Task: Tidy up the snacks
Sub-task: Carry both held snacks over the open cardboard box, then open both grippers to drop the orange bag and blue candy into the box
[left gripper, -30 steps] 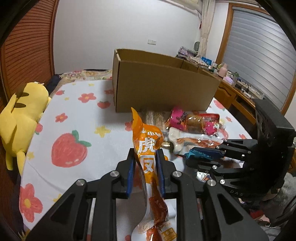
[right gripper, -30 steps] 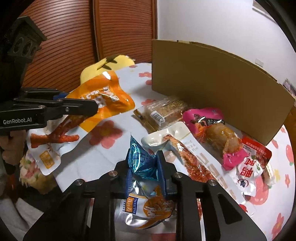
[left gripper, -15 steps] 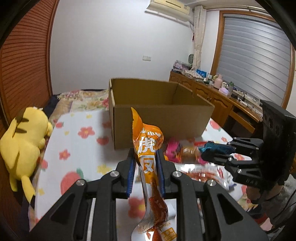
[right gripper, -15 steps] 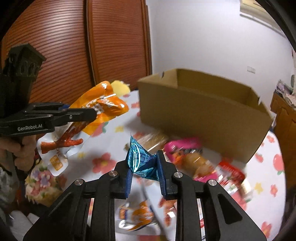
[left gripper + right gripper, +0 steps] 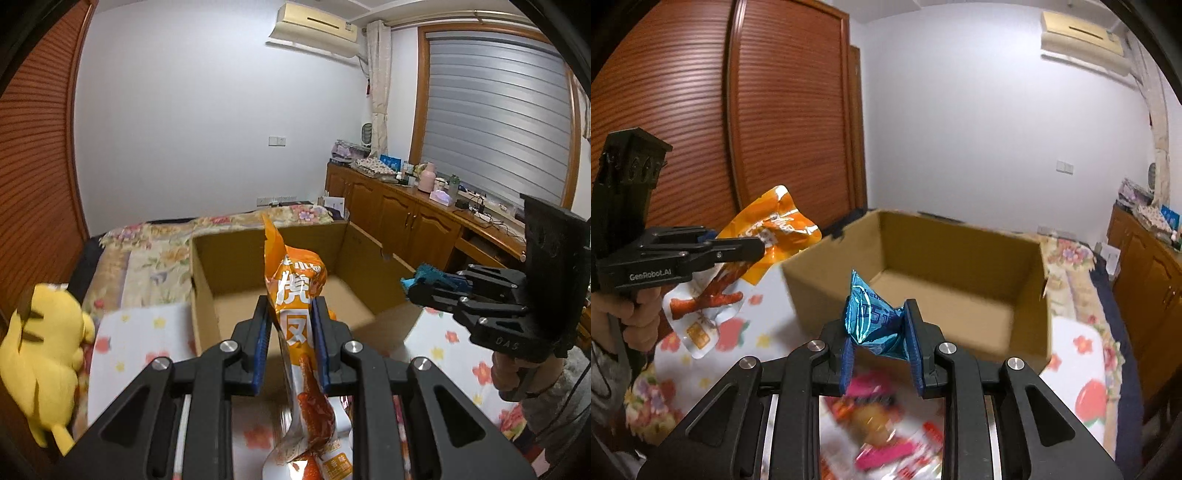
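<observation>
My left gripper is shut on a tall orange snack packet that hangs down between its blue pads, held just in front of the open cardboard box. In the right wrist view the same packet and left gripper appear at the left. My right gripper is shut on a crumpled blue foil snack packet, raised before the near wall of the box. The right gripper shows at the right of the left wrist view, blue foil at its tip. The box looks empty inside.
Blurred pink and red snack packets lie on the flowered bedsheet below the right gripper. A yellow plush toy sits at the bed's left edge. Wooden cabinets with clutter line the right wall; a brown wardrobe stands left.
Both grippers have risen off the bed with their packets and moved toward the box; its open inside has come into view, and the loose snacks have dropped low in frame.
</observation>
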Action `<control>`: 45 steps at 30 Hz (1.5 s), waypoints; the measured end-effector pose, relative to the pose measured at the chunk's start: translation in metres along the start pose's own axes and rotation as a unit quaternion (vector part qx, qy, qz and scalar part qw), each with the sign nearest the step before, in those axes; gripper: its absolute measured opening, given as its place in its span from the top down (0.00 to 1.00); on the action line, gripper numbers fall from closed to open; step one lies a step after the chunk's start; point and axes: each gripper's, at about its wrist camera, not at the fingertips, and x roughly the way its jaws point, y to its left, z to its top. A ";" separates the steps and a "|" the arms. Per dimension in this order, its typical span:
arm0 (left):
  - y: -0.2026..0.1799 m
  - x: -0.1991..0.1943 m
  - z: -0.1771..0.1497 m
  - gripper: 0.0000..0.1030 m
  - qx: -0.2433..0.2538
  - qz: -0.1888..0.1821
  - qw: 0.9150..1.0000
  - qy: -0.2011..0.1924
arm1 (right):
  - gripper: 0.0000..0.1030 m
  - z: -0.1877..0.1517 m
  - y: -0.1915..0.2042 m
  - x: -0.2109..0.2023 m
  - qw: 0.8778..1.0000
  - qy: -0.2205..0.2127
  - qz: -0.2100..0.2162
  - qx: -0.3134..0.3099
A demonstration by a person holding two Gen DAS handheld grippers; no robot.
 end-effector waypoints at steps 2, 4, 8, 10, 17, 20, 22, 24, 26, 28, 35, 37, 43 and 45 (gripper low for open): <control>0.002 0.010 0.011 0.82 0.004 0.002 1.000 0.000 | 0.78 0.009 -0.009 0.008 1.000 -0.005 -0.001 0.000; 0.007 0.025 0.023 0.82 0.003 0.005 1.000 0.002 | 0.78 0.016 -0.019 0.017 1.000 -0.009 0.000 0.001; 0.014 0.052 0.040 0.82 0.006 0.007 1.000 0.009 | 0.77 0.021 -0.040 0.037 1.000 -0.005 0.004 0.008; 0.014 0.067 0.046 0.82 0.008 0.008 1.000 0.015 | 0.77 0.020 -0.046 0.045 1.000 0.001 0.005 0.012; 0.015 0.102 0.053 0.82 0.010 0.003 0.999 0.032 | 0.77 0.010 -0.067 0.071 0.999 0.025 0.009 0.031; 0.016 0.109 0.054 0.82 0.011 0.003 0.999 0.038 | 0.77 0.006 -0.070 0.076 0.999 0.031 0.013 0.034; 0.013 0.112 0.053 0.82 0.013 0.006 0.999 0.041 | 0.76 0.004 -0.072 0.079 0.999 0.036 0.016 0.037; 0.012 0.114 0.050 0.82 0.015 0.008 0.999 0.046 | 0.76 0.003 -0.070 0.082 0.998 0.042 0.014 0.036; 0.013 0.119 0.050 0.82 0.014 0.009 0.999 0.051 | 0.74 0.002 -0.070 0.085 0.998 0.047 0.013 0.038; 0.012 0.119 0.048 0.82 0.015 0.011 0.998 0.055 | 0.73 0.001 -0.070 0.086 0.998 0.051 0.016 0.041; 0.011 0.119 0.045 0.48 0.013 0.027 0.998 0.060 | 0.56 0.000 -0.069 0.085 0.997 0.056 0.018 0.045; 0.009 0.115 0.045 0.48 0.016 0.028 0.998 0.055 | 0.48 0.001 -0.068 0.085 0.997 0.057 0.017 0.047; 0.006 0.088 0.035 0.42 0.031 0.018 0.999 0.031 | 0.47 0.007 -0.057 0.073 0.997 0.064 -0.001 0.041; 0.006 0.073 0.028 0.31 0.037 0.008 0.999 0.023 | 0.47 0.009 -0.053 0.065 0.997 0.063 -0.011 0.044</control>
